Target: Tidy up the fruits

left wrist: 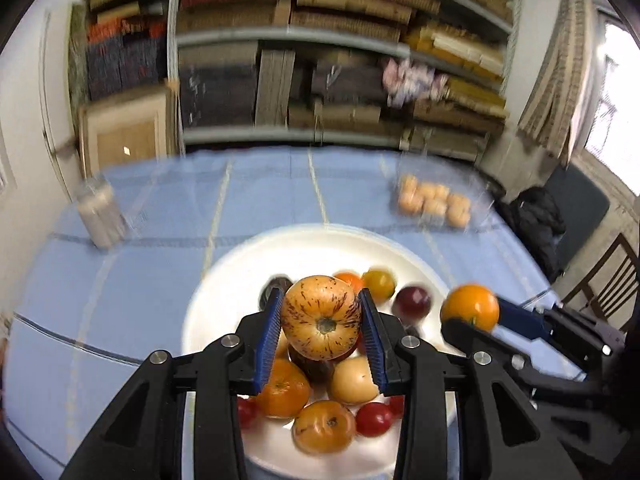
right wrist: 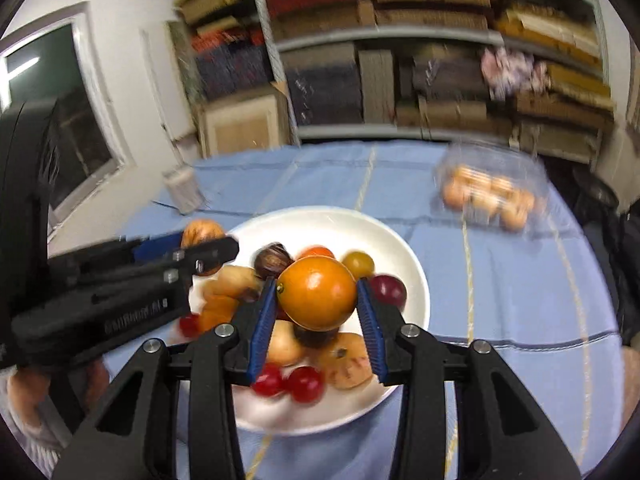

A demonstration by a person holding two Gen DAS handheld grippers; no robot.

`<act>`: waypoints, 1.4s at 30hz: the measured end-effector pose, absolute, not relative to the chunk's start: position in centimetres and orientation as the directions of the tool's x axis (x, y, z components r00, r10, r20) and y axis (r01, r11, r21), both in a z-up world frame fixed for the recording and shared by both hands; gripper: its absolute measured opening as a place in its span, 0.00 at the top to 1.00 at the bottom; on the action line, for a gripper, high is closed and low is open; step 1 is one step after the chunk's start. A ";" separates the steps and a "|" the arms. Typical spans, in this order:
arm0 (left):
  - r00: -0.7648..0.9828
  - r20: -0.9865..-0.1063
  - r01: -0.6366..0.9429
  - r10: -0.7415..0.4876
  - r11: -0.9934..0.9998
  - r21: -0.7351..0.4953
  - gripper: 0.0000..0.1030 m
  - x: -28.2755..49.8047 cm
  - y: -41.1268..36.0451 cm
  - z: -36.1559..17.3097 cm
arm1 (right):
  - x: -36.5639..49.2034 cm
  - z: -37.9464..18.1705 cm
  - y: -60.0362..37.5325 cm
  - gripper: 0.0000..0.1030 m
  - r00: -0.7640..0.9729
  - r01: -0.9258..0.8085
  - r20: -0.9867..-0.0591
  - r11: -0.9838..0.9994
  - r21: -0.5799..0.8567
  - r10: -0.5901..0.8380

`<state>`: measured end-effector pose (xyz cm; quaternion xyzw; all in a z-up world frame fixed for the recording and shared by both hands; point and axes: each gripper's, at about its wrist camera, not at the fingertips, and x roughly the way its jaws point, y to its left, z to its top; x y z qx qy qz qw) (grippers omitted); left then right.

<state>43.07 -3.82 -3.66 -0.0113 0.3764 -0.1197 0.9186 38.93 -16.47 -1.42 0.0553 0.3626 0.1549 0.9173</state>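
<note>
My left gripper [left wrist: 322, 320] is shut on a pale orange fruit with dark red streaks [left wrist: 320, 316], held above a white plate [left wrist: 240, 264] heaped with several mixed fruits. The right gripper [right wrist: 318, 296] is shut on a smooth orange fruit [right wrist: 316, 294] above the same plate [right wrist: 404, 248]. In the left wrist view the right gripper [left wrist: 472, 314] appears at the right with its orange fruit [left wrist: 470, 306]. The right wrist view shows the left gripper [right wrist: 202, 246] at the left, carrying the streaked fruit [right wrist: 202, 232]. Red cherry tomatoes [right wrist: 306, 384] lie at the plate's near side.
A light blue cloth [left wrist: 160, 264] covers the table. A clear plastic box of pale round fruits [left wrist: 434, 202] sits at the far right. A small clear jar [left wrist: 100, 212] stands at the far left. Shelves of stacked cardboard [left wrist: 320, 60] rise behind the table. A chair [left wrist: 612, 276] stands at the right.
</note>
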 end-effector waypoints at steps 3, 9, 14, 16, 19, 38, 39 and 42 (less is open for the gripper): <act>0.656 -0.719 0.210 -0.228 0.971 -0.115 0.63 44.4 -4.1 -6.1 | 40.9 -3.3 -16.9 0.62 0.667 -0.219 -0.669 0.944 0.247 0.329; 0.648 -0.731 0.223 -0.211 0.971 -0.083 0.63 45.7 -4.9 -7.4 | 43.0 -5.0 -17.1 0.62 0.648 -0.207 -0.681 0.940 0.273 0.340; 0.658 -0.730 0.217 -0.185 0.975 -0.052 0.61 45.9 -5.1 -7.7 | 43.9 -6.2 -17.3 0.62 0.638 -0.197 -0.692 0.940 0.278 0.338; 0.660 -0.730 0.213 -0.174 0.976 -0.040 0.57 45.9 -5.2 -7.8 | 43.9 -6.4 -17.4 0.61 0.637 -0.196 -0.693 0.941 0.276 0.336; 0.664 -0.728 0.205 -0.170 0.978 -0.041 0.53 45.8 -4.9 -7.8 | 43.7 -6.2 -17.2 0.61 0.638 -0.201 -0.698 0.945 0.256 0.325; 0.807 -0.581 0.181 -0.109 0.981 0.067 0.09 37.8 -3.8 0.7 | 36.4 3.7 -17.1 0.21 0.763 -0.239 -0.556 0.943 0.232 0.330; 0.823 -0.558 0.179 -0.103 0.980 0.083 0.04 36.9 -3.9 1.6 | 35.5 4.6 -17.1 0.18 0.776 -0.246 -0.537 0.942 0.227 0.332; 0.856 -0.510 0.170 -0.090 0.979 0.113 0.04 34.2 -3.9 3.6 | 32.3 7.1 -16.9 0.05 0.818 -0.250 -0.474 0.944 0.215 0.325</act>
